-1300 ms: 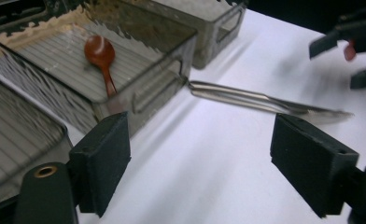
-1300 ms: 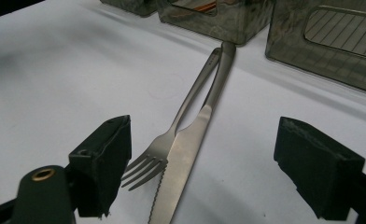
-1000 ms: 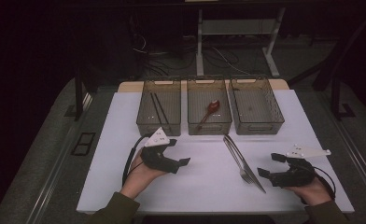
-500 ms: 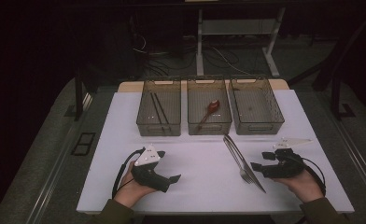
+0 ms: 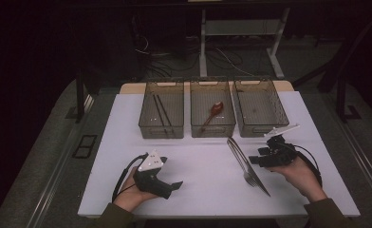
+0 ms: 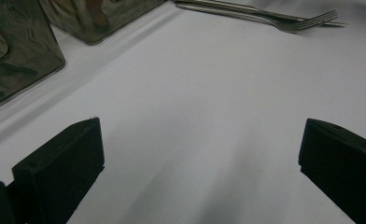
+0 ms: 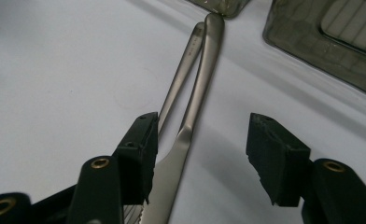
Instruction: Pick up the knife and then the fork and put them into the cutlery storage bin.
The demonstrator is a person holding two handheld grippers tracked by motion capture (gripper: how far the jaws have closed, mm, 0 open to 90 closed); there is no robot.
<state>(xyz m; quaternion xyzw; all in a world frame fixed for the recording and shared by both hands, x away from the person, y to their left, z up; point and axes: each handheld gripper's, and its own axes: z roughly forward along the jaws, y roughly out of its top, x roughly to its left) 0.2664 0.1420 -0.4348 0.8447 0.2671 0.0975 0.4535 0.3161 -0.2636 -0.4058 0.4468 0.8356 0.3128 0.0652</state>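
Note:
A steel knife (image 5: pixel 252 172) and fork (image 5: pixel 241 164) lie side by side on the white table (image 5: pixel 203 156), right of centre. My right gripper (image 5: pixel 255 160) sits at their right side, open. In the right gripper view its jaws (image 7: pixel 200 149) stand apart over the knife (image 7: pixel 202 79), while the fork (image 7: pixel 183 70) handle runs behind the left jaw. My left gripper (image 5: pixel 176 185) rests near the front left, open, with bare table between its jaws (image 6: pixel 200 163). The fork (image 6: pixel 284 21) shows far off in the left gripper view.
Three clear bins stand in a row at the back: the left bin (image 5: pixel 148 128) holds dark chopsticks (image 5: pixel 160 110), the middle bin (image 5: pixel 196 128) a red spoon (image 5: pixel 215 110), and the right bin (image 5: pixel 281 111) nothing visible. Black cables trail from both grippers.
My right gripper has moved left and forward until its jaws stand over the knife handle. My left gripper has drawn back toward the front edge of the table.

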